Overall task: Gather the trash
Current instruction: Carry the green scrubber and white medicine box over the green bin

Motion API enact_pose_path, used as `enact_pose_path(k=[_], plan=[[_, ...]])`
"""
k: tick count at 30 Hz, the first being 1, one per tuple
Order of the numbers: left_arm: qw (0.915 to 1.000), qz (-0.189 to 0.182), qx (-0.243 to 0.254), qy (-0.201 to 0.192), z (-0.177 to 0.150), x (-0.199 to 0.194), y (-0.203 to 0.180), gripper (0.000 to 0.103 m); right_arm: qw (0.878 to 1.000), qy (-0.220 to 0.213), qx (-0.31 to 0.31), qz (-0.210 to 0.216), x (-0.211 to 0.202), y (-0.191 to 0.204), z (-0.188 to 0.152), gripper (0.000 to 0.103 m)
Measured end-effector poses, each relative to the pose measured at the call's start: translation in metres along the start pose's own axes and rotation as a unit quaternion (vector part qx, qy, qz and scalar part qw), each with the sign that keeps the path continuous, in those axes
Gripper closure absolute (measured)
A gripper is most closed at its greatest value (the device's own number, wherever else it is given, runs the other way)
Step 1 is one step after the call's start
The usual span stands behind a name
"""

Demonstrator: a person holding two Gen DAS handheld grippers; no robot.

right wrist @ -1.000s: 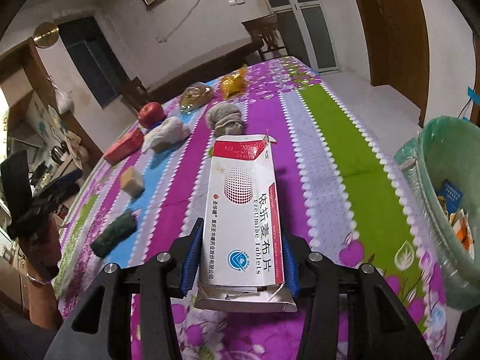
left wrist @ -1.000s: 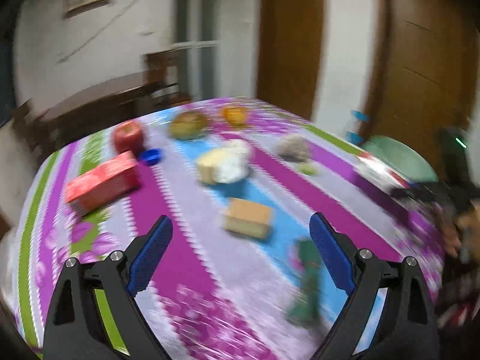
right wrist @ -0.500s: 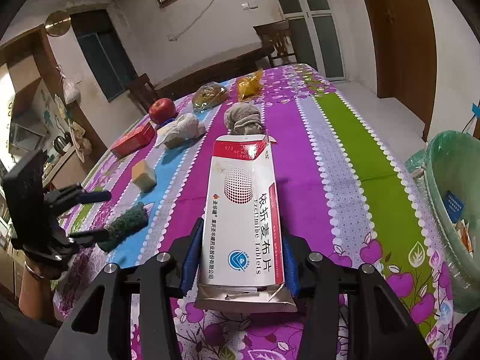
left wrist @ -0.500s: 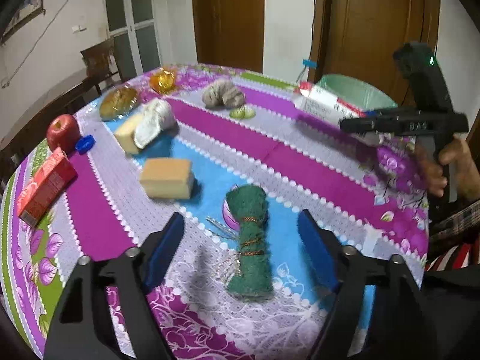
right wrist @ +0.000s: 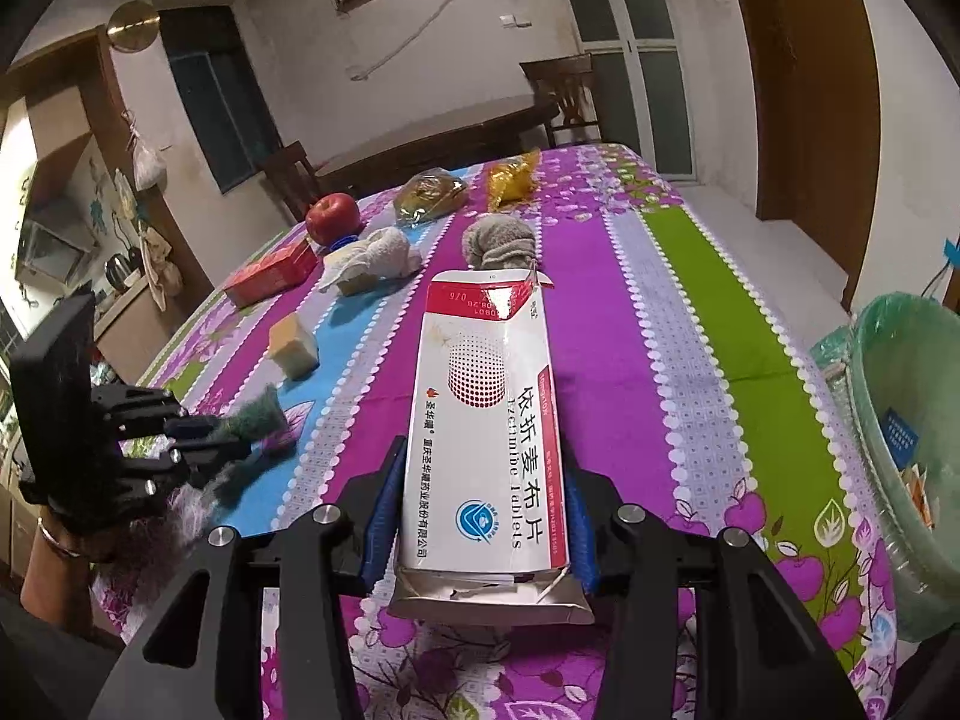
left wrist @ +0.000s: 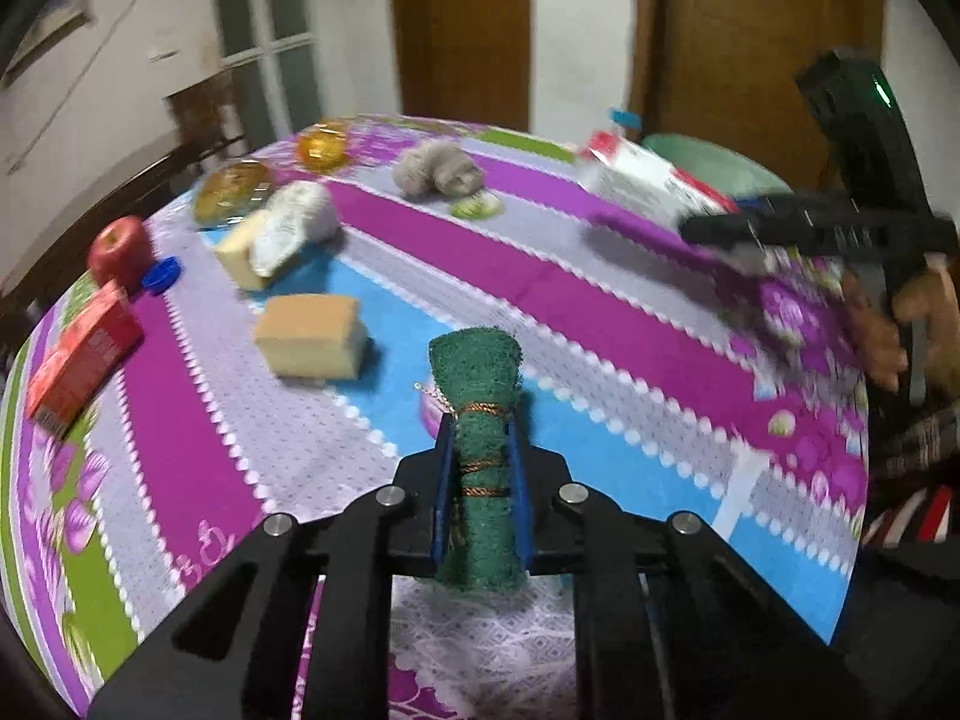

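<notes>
left hand-held gripper (left wrist: 480,480): blue pads clamped tight on green scrubber roll (left wrist: 480,420), roll bound with brown string, sticks out forward past the fingertips
right hand-held gripper (right wrist: 480,516): closed on both long edges of white tablet box (right wrist: 489,420), box lies flat along the fingers, red end pointing away, near end crumpled open
counter (right wrist: 600,396): purple/green/blue striped cloth under both grippers
trash bin (right wrist: 900,420): green-lined, right of right hand-held gripper, off the counter edge, some wrappers inside
ahead-left of left hand-held gripper: yellow sponge block (left wrist: 309,336), red carton (left wrist: 81,354) further left, apple (left wrist: 120,246) and blue cap (left wrist: 162,273) beyond it
ahead of right hand-held gripper: grey rag wad (right wrist: 498,243) just past box end, white crumpled wad (right wrist: 375,258) to its left
far end: two plastic-wrapped items, contents unclear
</notes>
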State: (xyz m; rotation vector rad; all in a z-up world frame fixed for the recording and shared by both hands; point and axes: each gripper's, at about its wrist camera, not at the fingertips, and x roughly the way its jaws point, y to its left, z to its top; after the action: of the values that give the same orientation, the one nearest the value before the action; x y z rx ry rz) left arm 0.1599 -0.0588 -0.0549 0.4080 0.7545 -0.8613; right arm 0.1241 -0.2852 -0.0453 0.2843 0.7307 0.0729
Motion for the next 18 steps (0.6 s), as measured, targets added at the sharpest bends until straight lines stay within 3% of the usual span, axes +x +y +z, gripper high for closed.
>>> enact_pose_path(k=[5, 12, 18], plan=[[0.9953, 0.070, -0.066, -0.015, 0.015, -0.012, 0.004, 0.088, 1.000, -0.004, -0.014, 0.005, -0.001, 0.011, -0.001, 0.055], [0.9764, 0.175, -0.123, -0.030, 0.030, -0.023, -0.003, 0.088, 0.999, -0.012, -0.032, 0.006, -0.009, 0.023, -0.004, 0.055], [0.9656, 0.218, -0.138, -0.031, 0.031, -0.022, -0.012, 0.088, 0.999, -0.016, -0.042, 0.002, -0.017, 0.026, -0.010, 0.055]])
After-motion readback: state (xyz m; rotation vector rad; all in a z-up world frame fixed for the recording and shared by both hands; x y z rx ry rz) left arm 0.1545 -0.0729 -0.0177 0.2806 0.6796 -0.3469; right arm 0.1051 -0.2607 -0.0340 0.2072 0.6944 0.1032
